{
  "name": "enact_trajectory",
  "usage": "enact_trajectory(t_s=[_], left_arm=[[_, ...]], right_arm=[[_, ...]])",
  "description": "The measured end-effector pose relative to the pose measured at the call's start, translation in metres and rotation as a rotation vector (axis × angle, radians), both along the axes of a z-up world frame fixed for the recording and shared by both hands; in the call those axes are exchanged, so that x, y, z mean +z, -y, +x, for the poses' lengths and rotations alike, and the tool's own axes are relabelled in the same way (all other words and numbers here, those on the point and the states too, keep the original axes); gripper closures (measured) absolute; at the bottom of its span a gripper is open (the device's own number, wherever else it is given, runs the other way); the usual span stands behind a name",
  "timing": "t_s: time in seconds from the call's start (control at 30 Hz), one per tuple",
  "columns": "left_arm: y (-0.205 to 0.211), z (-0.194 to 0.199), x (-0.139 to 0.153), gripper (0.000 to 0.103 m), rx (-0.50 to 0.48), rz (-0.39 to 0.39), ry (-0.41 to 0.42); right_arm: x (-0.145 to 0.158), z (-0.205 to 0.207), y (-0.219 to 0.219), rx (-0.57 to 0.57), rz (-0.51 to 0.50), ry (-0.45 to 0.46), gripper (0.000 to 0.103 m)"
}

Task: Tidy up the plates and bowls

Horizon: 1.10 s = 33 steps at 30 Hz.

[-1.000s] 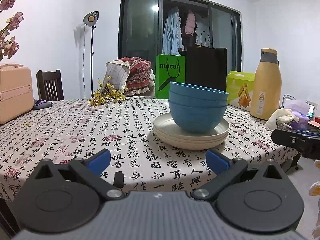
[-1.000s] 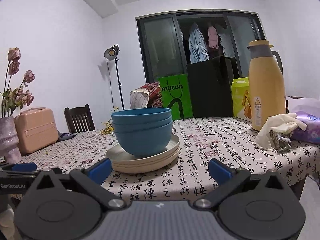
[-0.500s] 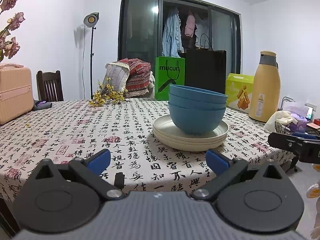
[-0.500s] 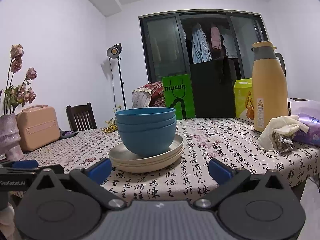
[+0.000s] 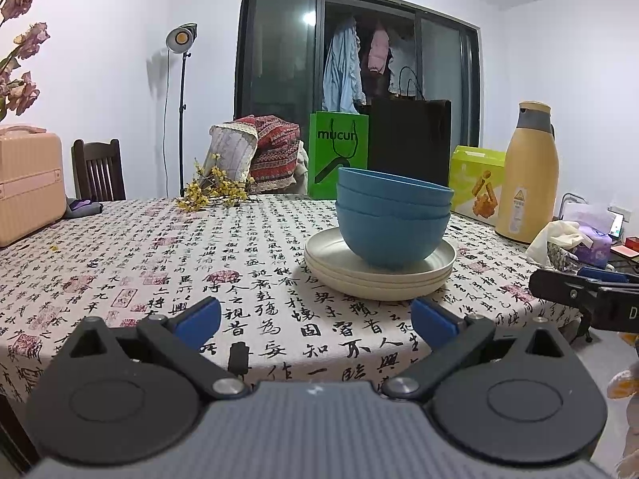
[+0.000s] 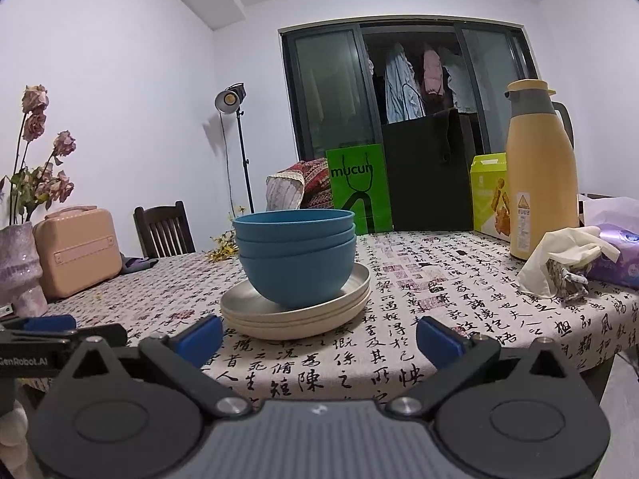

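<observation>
Yellow thermos [image 6: 540,171], green bag [image 6: 358,189], pink case [image 5: 28,183], floor lamp [image 5: 181,36], dried flowers [image 6: 38,151].

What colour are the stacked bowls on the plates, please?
Blue bowls on cream plates; clearest in the right wrist view.

even indoor light | lamp [image 5: 181,36] glare | fisheye-curved edges | sharp

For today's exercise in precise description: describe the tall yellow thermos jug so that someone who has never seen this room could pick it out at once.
Find the table with the calligraphy-print tablecloth. On its right side, behind crumpled cream gloves, stands the tall yellow thermos jug. Unlike the flat-sided lime-green carton beside it, it is round and upright, with a grey collar, spout and handle.
</observation>
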<state>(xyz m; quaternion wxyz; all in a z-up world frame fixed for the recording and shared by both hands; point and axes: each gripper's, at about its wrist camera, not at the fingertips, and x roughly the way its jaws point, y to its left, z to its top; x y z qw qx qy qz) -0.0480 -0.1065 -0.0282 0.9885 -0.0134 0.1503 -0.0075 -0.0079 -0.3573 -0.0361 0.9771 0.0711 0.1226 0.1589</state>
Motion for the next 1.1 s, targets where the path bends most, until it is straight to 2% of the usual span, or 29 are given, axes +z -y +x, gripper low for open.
enact_trajectory(t_s=[1.1], left_arm=[[-0.0020, 0.0013, -0.0013, 0.000, -0.003, 0.000, -0.016]], right_arm=[[-0.0041, 0.0018, -0.0042, 0.018, -0.001, -0.013, 0.000]])
